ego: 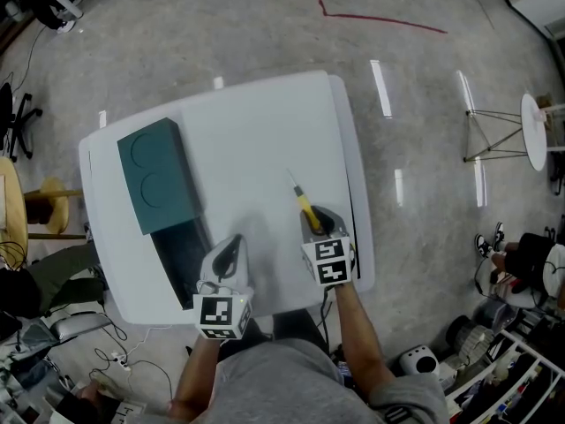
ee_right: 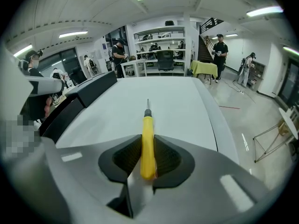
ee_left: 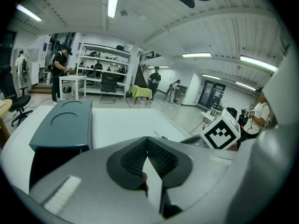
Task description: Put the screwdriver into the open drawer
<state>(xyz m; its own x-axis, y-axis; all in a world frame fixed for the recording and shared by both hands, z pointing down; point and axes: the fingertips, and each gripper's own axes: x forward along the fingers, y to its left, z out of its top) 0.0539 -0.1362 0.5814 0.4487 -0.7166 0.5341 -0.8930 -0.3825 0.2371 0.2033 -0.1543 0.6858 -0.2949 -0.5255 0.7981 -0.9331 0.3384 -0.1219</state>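
- Your right claw (ee_right: 147, 143) is clamped on the screwdriver (ee_right: 147, 136): both ribbed pads press on the yellow handle, near its butt end.
- The metal shaft sticks out past the claw tips and points away from you across the white bench (ego: 256, 131).
- In the head view the screwdriver sits over the right part of the bench, not far from the right edge. You can't tell there whether it rests on the surface or is held just off it.
- Your left claw (ee_left: 147, 140) has its jaws together, tips touching and nothing between them. It hovers over the near edge of the bench, pointing forward and down.
- The teal cabinet (ego: 159, 175) stands on the left part of the bench. Its top shows two round recesses.
- The open drawer (ego: 181, 259) is pulled out of the cabinet toward you. It reads as a dark cavity, and its contents are not visible.
- The left claw is just right of the drawer's near end. The screwdriver is well apart from the drawer, further right, with the left claw between them.
- The marker cube on each gripper faces the head camera: left (ego: 222, 314), right (ego: 327, 261).
- The floor (ego: 221, 25) is grey concrete, with a red line (ego: 371, 16) beyond the bench.
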